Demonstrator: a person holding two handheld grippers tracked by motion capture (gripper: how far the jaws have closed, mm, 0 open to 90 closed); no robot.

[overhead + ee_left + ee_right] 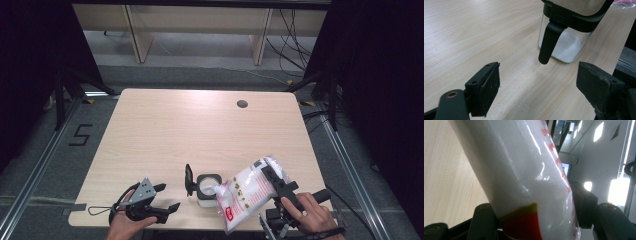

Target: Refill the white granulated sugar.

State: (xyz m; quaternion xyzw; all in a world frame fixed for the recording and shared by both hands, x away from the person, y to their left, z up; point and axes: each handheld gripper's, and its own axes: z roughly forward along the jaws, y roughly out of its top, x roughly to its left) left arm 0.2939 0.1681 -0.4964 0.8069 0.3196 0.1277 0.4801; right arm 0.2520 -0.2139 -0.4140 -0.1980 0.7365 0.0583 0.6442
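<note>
A light wooden table [165, 130] carries a clear square jar [207, 189] near its front edge, lid flipped open to its left, white grains inside. The right gripper [276, 181] clamps a white plastic bag [247, 190] near the front right corner; the bag's long axis tilts, its lower end down-left over the jar's mouth. The left gripper [167, 197], jaws wide apart and empty, rests near the front edge, left of the jar.
</note>
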